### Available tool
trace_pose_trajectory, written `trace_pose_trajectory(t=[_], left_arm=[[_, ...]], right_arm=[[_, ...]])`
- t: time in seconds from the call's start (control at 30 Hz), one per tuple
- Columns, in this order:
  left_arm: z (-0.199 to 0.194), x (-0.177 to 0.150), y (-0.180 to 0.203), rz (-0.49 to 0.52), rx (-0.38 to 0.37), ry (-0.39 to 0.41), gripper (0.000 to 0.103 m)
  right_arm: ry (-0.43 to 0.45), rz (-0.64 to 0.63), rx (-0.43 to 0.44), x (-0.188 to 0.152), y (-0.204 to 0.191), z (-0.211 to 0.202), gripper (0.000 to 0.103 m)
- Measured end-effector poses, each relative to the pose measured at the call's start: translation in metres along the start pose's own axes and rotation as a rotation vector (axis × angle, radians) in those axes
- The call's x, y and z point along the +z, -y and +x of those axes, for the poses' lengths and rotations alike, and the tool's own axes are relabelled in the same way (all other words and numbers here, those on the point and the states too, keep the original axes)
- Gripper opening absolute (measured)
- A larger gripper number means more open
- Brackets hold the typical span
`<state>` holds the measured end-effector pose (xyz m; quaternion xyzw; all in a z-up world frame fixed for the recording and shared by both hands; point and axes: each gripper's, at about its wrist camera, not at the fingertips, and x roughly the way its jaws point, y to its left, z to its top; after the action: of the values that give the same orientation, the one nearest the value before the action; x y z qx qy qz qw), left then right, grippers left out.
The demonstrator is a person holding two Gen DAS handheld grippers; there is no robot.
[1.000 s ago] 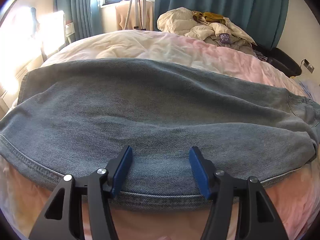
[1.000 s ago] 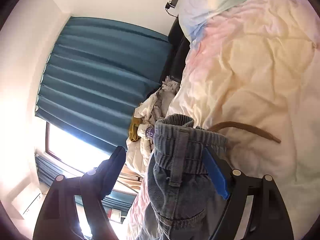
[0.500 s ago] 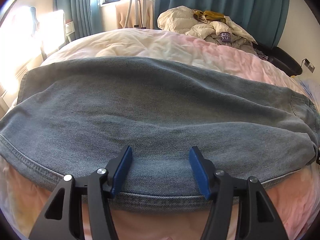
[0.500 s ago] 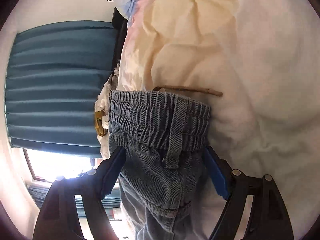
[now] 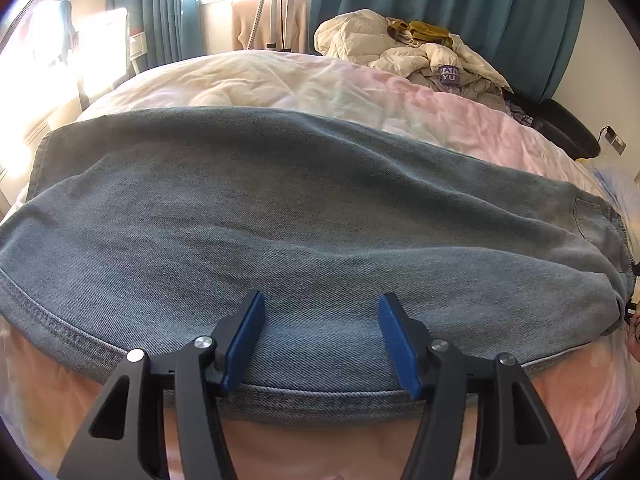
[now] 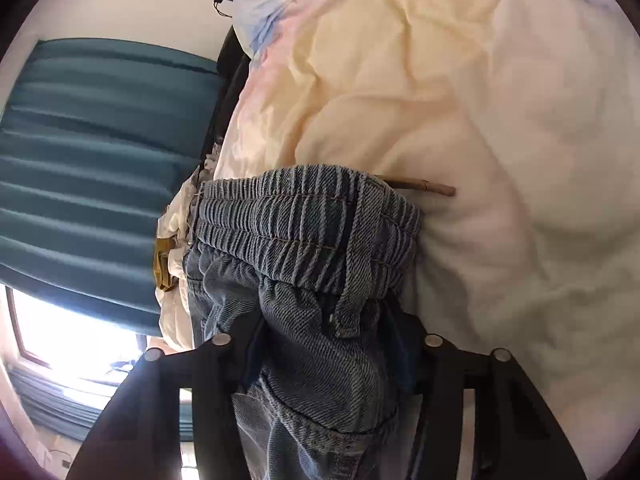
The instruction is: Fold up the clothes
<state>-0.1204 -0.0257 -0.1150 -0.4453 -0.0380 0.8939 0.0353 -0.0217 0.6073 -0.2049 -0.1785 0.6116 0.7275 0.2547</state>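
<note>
One pair of jeans [image 5: 304, 216], spread flat across one bed [image 5: 280, 80], with the hem edge nearest the left wrist camera and the waist end far right. Two claws in all. Left claw [image 5: 322, 340] standing about half wide, both blue pads [image 5: 246, 342] resting on or just over the denim near the stitched hem, nothing pinched between them. Faded blue-grey denim, diagonal weave plain to see, double stitching along the curved lower edge, one patch pocket [image 5: 592, 220] near the right rim. Beyond the jeans, one heap of cream bedding and clothes [image 5: 408, 56] on the far side of the bed, teal curtains [image 5: 460, 8] behind, one metal stand [image 5: 280, 4] by the window. In the right wrist view, right claw [image 6: 324, 344] just closed in on the bunched denim below the ribbed elastic waistband [image 6: 304, 232], one belt loop [image 6: 352, 300] hanging down the middle, one brown drawstring end [image 6: 420, 187] lying on the pale bed cover [image 6: 460, 100]. Pads of the right claw buried in folds of cloth, not visible; only the black arms showing on either side. Right edge of the jeans cut off by the lens rim in the left view; purple label in the heap too small to read.
</note>
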Motion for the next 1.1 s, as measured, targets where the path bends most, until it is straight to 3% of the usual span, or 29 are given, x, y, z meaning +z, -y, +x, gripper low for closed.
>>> trace_pose_trajectory(t=[0.13, 0.37, 0.57, 0.77, 0.93, 1.1], left_arm=[[-0.001, 0.002, 0.001, 0.003, 0.006, 0.010, 0.061], [-0.012, 0.017, -0.010, -0.033, -0.055, 0.060, 0.061], [-0.023, 0.029, -0.030, -0.116, -0.088, 0.105, 0.061], [-0.040, 0.035, -0.042, -0.138, -0.086, 0.162, 0.061], [-0.066, 0.037, -0.067, -0.210, -0.122, 0.222, 0.061], [-0.081, 0.032, -0.093, -0.283, -0.121, 0.262, 0.061]], right_arm=[[0.098, -0.144, -0.009, -0.013, -0.039, -0.025, 0.033], [0.260, -0.538, 0.025, -0.060, -0.134, -0.080, 0.029], [0.328, -0.865, 0.072, -0.134, -0.215, -0.110, 0.028], [0.357, -1.121, 0.145, -0.244, -0.274, -0.124, 0.028], [0.274, -1.343, 0.168, -0.358, -0.266, -0.104, 0.028], [0.048, -1.568, 0.060, -0.462, -0.190, -0.042, 0.028]])
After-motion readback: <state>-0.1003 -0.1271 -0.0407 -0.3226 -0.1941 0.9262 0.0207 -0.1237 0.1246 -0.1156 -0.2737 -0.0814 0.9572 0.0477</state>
